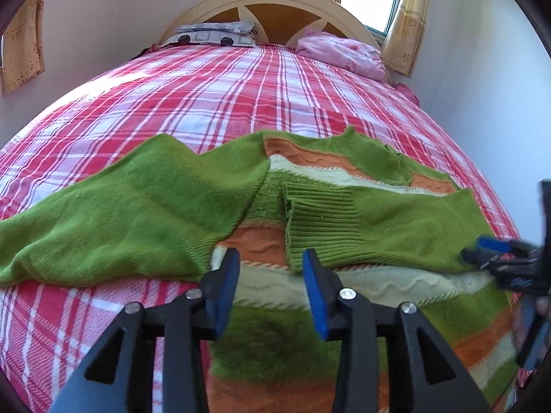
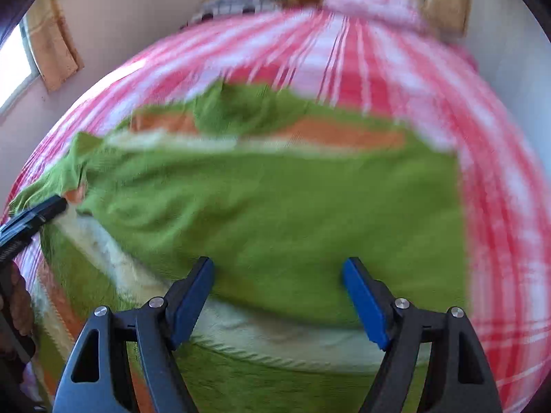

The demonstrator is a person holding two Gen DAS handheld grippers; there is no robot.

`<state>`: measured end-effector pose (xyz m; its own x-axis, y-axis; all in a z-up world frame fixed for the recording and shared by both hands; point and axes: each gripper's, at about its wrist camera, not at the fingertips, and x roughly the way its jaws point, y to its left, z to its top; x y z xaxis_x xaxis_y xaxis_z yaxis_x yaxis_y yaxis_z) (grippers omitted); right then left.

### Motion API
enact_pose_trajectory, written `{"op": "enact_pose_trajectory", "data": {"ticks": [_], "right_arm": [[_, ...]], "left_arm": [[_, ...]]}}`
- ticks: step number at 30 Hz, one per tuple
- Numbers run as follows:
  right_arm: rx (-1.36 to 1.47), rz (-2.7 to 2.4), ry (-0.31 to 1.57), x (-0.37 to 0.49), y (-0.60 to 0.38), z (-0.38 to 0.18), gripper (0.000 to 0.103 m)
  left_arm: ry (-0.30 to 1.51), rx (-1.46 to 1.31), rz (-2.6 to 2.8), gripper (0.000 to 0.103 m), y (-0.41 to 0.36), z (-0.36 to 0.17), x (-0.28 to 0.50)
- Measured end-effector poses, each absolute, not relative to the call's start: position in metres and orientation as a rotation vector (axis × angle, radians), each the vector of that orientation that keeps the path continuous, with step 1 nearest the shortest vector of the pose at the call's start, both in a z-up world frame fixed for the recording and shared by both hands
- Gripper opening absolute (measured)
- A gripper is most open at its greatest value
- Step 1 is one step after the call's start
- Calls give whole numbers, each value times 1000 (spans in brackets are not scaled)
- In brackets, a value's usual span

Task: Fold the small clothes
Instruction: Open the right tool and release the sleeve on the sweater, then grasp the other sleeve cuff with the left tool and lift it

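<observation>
A small knit sweater point(image 1: 275, 337) with green, orange and cream stripes lies face up on the bed. Its right sleeve point(image 1: 378, 227) is folded across the chest; its left sleeve point(image 1: 120, 213) stretches out to the left. My left gripper point(image 1: 270, 261) is open and empty, just above the sweater's middle. My right gripper point(image 2: 277, 268) is open and empty over the folded green sleeve point(image 2: 275, 213); this view is blurred. The right gripper also shows in the left wrist view point(image 1: 489, 251), at the sweater's right edge. The left gripper's tip shows in the right wrist view point(image 2: 51, 206).
The bed has a red and white plaid cover point(image 1: 224, 96). A patterned pillow point(image 1: 213, 34) and a pink bundle point(image 1: 341, 55) lie by the wooden headboard point(image 1: 275, 3). White walls stand close on both sides, with yellow curtains point(image 1: 406, 20) at the window.
</observation>
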<state>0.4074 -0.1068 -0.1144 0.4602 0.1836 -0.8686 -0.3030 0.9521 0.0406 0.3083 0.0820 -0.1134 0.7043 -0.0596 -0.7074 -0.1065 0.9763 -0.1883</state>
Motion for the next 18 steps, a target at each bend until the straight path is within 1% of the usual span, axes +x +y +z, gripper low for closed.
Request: {"op": "enact_pose_trajectory", "data": {"ticks": [1,2,3,5,8,10,12,14,15,18], "right_arm": [[-165,292,1008,401,-101,-113,81],[-174,310,1007,398,-97,-111,81],[-157,329,1021,397,-95,-108,81],[-155,351,1005,394,-87,-98,81],[-231,378,939,389,-60,-86,81],[-233,445,941,392,-41,-87,81],[-256,509,964,394,-17,-100,81],[-282,577,1012,391,4,-115,84],[-336,568,976,384,14,-119,87],[-325,562,943,376,15,-119,88]], "left_arm": [[784,-221,35,48,89,-110,302],[773,-219,49,57,98,-107,295],[761,-219,60,64,106,-105,290],[745,-213,94,67,127,-100,278],[740,-196,166,67,158,-99,265],[744,-200,229,67,181,-101,257],[756,-223,302,67,206,-106,250],[769,-248,378,67,233,-111,240],[777,-257,412,67,242,-114,236],[792,-319,495,67,276,-123,222]]}}
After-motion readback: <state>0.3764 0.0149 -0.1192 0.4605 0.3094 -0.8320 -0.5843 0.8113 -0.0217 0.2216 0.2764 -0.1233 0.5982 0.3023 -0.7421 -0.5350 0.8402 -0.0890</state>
